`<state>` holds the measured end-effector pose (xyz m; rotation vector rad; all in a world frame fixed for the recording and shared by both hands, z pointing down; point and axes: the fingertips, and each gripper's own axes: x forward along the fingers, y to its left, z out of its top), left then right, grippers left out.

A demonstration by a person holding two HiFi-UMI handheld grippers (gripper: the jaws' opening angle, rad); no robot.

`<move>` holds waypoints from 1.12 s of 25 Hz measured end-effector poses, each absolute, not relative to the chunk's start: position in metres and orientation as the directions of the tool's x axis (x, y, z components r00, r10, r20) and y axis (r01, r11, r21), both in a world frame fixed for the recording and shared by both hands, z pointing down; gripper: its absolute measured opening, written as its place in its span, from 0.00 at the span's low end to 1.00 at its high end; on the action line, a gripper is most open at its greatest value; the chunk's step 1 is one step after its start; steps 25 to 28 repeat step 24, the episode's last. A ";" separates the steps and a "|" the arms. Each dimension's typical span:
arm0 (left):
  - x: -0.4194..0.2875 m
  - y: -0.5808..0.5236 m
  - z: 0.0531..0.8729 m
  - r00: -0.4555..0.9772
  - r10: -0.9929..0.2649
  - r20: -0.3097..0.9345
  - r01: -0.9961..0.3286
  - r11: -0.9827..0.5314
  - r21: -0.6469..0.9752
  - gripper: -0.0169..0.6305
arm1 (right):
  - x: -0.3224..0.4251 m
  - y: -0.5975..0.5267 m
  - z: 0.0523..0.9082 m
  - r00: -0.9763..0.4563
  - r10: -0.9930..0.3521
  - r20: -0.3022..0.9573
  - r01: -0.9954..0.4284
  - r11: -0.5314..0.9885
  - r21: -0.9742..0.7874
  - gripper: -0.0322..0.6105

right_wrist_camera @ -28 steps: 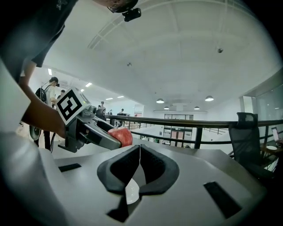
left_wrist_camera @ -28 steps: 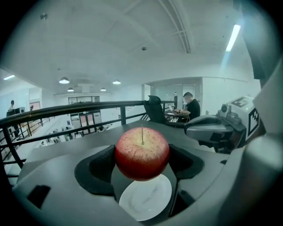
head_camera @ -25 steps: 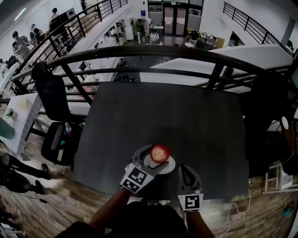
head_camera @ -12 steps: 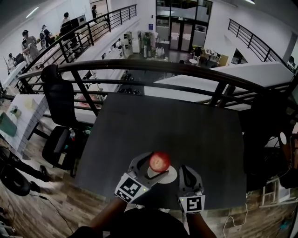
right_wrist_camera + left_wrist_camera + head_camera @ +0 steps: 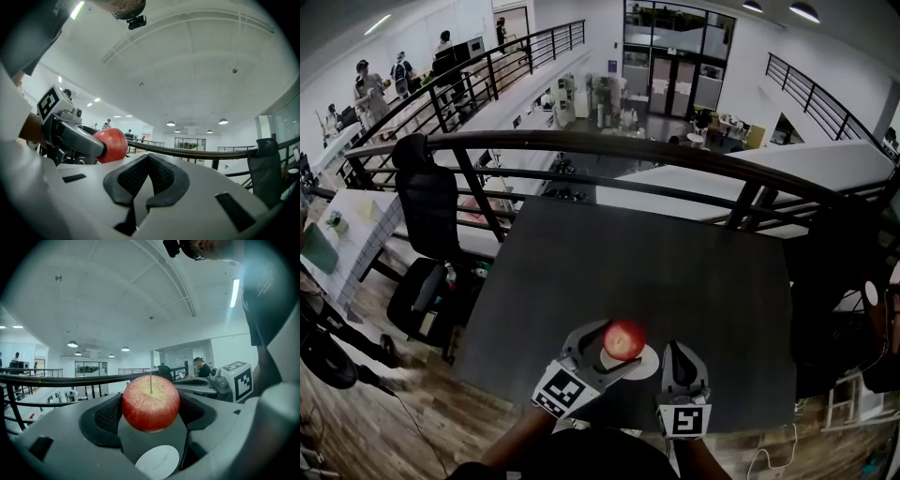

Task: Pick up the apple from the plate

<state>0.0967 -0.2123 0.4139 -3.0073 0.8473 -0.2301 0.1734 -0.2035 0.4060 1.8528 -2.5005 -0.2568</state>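
Two hand-held grippers sit at the 6 o'clock edge of the dark table (image 5: pixel 675 272) in the head view. Left gripper (image 5: pixel 605 352): jaws clamped on the red apple (image 5: pixel 150 402), one pad on each flank, stem toward 12 o'clock. The apple hangs clear of the white plate (image 5: pixel 157 462), which shows directly beneath it at 6 o'clock, not touching. Right gripper (image 5: pixel 147 180): jaws pressed together, nothing between them; it is just beside the plate, at the plate's 3 o'clock. In the right gripper view, the apple appears at 10 o'clock.
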 end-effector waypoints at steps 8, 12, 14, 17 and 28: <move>0.096 -0.213 0.423 0.847 -0.513 0.137 -0.516 -0.856 -0.019 0.63 | 0.176 -0.203 0.402 -0.282 -0.954 -0.104 -0.955 0.268 0.127 0.09; 0.096 -0.214 0.426 0.845 -0.516 0.142 -0.519 -0.855 -0.022 0.63 | 0.180 -0.201 0.406 -0.282 -0.955 -0.096 -0.955 0.269 0.124 0.09; 0.097 -0.214 0.428 0.848 -0.509 0.146 -0.512 -0.859 -0.023 0.63 | 0.180 -0.202 0.407 -0.285 -0.954 -0.097 -0.954 0.273 0.122 0.09; 0.100 -0.211 0.431 0.859 -0.491 0.146 -0.495 -0.869 -0.012 0.63 | 0.181 -0.203 0.408 -0.280 -0.955 -0.099 -0.956 0.268 0.120 0.09; 0.107 -0.205 0.433 0.865 -0.478 0.154 -0.481 -0.877 -0.017 0.63 | 0.185 -0.199 0.411 -0.268 -0.959 -0.088 -0.957 0.254 0.142 0.09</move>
